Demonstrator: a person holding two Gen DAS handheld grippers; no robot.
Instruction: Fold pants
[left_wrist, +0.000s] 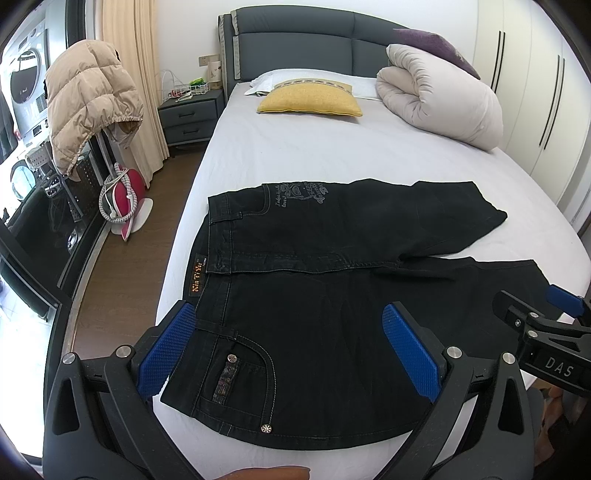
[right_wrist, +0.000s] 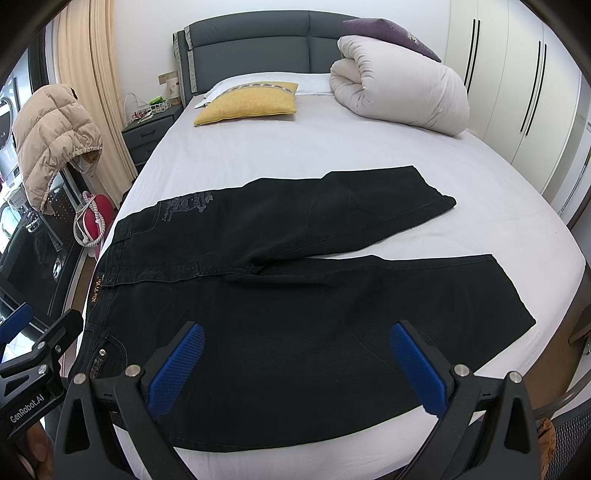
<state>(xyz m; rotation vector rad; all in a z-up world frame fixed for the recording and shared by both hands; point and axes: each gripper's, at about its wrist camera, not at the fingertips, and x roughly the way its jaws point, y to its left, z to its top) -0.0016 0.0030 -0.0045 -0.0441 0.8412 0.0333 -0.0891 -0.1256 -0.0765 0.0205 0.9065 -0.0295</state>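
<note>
Garment: black denim pants (left_wrist: 314, 295) (right_wrist: 280, 295) are lying flat on the white-sheeted bed (left_wrist: 332, 155) (right_wrist: 295, 147), occupying its near half, waistband toward the left edge, legs running toward the right edge.
Legs: the two legs are lying apart in a V; the far leg is angling toward the middle of the bed, the near leg is reaching almost to the right edge.
Left gripper (left_wrist: 291, 350) (right_wrist: 40, 332): hovering over the near-left corner, above the waistband and front pocket; jaws are standing spread wide, holding nothing.
Right gripper (right_wrist: 297, 367) (left_wrist: 546, 306): hovering at the near edge above the thigh of the near leg; jaws are standing spread wide, holding nothing.
Head of bed: a yellow rectangular cushion (left_wrist: 310, 100) (right_wrist: 248, 101) and a rolled white quilt (left_wrist: 439, 99) (right_wrist: 399, 88) are resting near the grey padded headboard (left_wrist: 295, 40) (right_wrist: 258, 44), well apart from the pants.
Contact: whether either gripper is touching the cloth cannot be told.
</note>
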